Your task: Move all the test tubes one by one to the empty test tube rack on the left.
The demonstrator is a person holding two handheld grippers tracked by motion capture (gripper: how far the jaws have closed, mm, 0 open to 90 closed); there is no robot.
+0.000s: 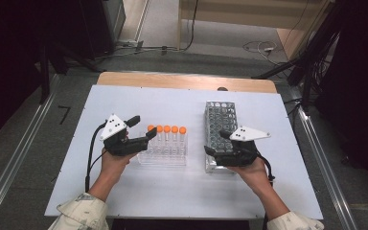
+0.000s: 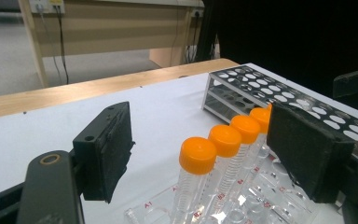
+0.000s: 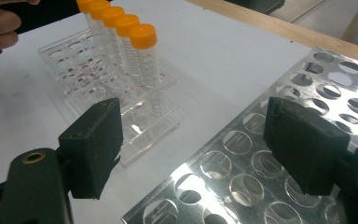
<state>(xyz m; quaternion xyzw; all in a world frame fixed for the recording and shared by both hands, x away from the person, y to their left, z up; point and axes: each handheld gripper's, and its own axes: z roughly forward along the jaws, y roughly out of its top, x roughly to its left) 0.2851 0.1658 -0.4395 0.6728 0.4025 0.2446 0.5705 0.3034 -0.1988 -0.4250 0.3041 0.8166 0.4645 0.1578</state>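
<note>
- Here, left gripper (image 1: 141,128), jaws apart, hovers beside five orange-capped clear tubes (image 2: 197,156) in the clear plastic rack (image 1: 163,155); gripping nothing.
- Right gripper (image 1: 216,143), jaws apart, rests over the perforated metal rack (image 1: 220,115).
- Next, probably: close on the nearest tube.

A row of five orange-capped clear plastic tubes (image 1: 166,136) stands upright in the clear acrylic tube rack (image 1: 165,158), along its far side, left of centre on the white worktop (image 1: 182,191). The perforated metal tube rack (image 1: 220,120) lies to the right of it, well apart, running from the near side toward the far edge. The left claw (image 1: 143,128) sits at the left end of the tube row, its jaws either side of the tubes without touching. The right claw (image 1: 215,142) hovers over the metal rack's near left corner.
</note>
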